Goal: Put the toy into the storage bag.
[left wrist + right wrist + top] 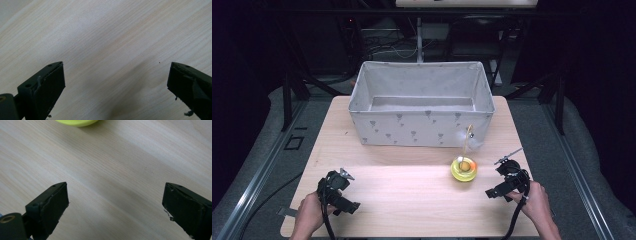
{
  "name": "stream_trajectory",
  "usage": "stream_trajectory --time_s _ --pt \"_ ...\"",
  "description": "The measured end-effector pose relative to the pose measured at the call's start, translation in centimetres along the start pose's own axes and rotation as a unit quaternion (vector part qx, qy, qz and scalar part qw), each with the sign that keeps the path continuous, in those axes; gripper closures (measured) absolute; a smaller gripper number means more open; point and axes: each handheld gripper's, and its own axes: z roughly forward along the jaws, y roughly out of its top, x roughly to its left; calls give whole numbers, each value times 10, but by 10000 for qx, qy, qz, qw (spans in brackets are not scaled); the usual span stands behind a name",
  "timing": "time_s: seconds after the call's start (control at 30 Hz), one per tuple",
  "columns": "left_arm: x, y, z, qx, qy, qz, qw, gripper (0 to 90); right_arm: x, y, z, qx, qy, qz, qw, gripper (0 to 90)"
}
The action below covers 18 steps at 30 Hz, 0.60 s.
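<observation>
A small yellow bowl (463, 169) sits on the wooden table (412, 195), right of centre, with an orange ball and a spoon whose handle leans up toward the fabric bin. Its rim (75, 122) edges the top of the right gripper view. My right gripper (503, 181) rests low at the table's right, a short way right of the bowl, jaws wide open over bare wood (115, 202). At the near left my left gripper (340, 192) is held just above the table, also open with nothing between its jaws (116, 82).
A large grey fabric bin (421, 102) with a small tree print stands at the back of the table. Beyond the table edges lie dark floor, metal rails and a frame.
</observation>
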Motion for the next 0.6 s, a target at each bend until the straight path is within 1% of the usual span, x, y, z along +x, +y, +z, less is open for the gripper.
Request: stream_trajectory --time_s 0.03,0.07,0.1,0.13,0.17,0.2,0.23,0.33,0.37,0.4,0.43,0.47,0.5,0.53,0.57,0.6 --pt "0 0 0 -5 0 1 10000 17 0 0 0 0 0 0 10000 49" --pt "0 0 -1 -17 -5 13 10000 15 1 1 -2 -74 -55 54 9999 18" --pt "0 0 -1 -17 -5 13 10000 15 1 1 -3 -51 -111 48 9999 4" --pt "-1 0 -1 -22 -3 27 10000 15 2 2 -4 -92 -46 81 9999 4" --pt "-1 0 -1 -22 -3 27 10000 15 2 2 -4 -92 -46 81 9999 4" --pt "-2 0 -1 -11 3 35 10000 15 4 3 -6 -95 -90 0 9999 0" --pt "-2 -1 -1 -35 12 27 10000 14 6 3 -7 -106 -57 64 9999 0" --pt "-2 -2 -2 -23 16 21 10000 14 13 8 -12 -148 15 -103 9998 0" --pt "-2 -2 -2 -8 23 6 10000 13 16 10 -15 -306 127 -146 9993 0" --pt "-1 -3 -2 -6 33 -14 10000 13 20 11 -18 -498 133 -82 9986 0" --pt "-1 -3 -2 -20 32 -33 10000 13 21 14 -23 -481 176 -197 9985 0" --pt "0 -3 -2 -33 29 -48 10000 13 23 16 -26 -560 267 -195 9979 0" --pt "0 -3 -2 -33 29 -48 10000 13 24 18 -29 -571 277 -255 9977 0" --pt "0 -4 -2 -40 28 -54 10000 13 27 19 -30 -649 344 -211 9971 3" --pt "0 -4 -2 -39 19 -49 10000 12 29 21 -32 -636 367 -248 9970 8" --pt "-1 -4 -2 -22 12 -40 10000 12 31 22 -33 -626 342 -285 9970 7"
